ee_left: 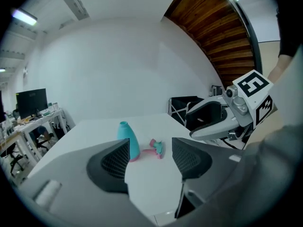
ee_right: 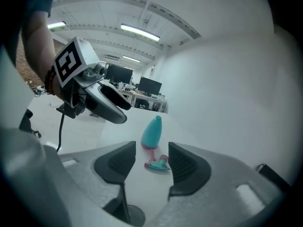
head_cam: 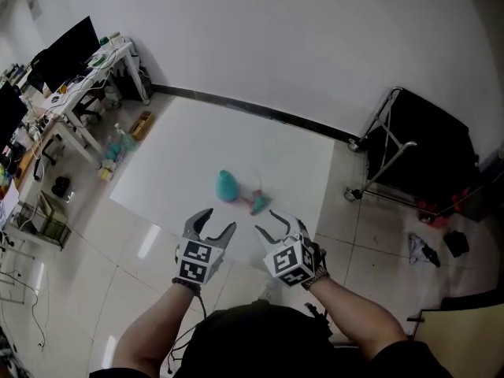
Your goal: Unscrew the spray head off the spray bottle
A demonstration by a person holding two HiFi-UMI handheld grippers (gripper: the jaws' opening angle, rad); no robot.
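Bottle (head_cam: 227, 186) stands upright on table (head_cam: 181, 144); spray head (head_cam: 258, 202) lies just beside it. Left gripper (head_cam: 220, 219) and right gripper (head_cam: 272, 222) hover near, jaws apart, empty.

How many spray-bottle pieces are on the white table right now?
2. The teal bottle stands upright on the white table. The spray head lies just right of it in the head view, detached. Nothing there looks hidden.

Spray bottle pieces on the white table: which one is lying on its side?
The teal-and-pink spray head lies on its side, just right of the bottle in the head view. The teal bottle stands upright, neck open.
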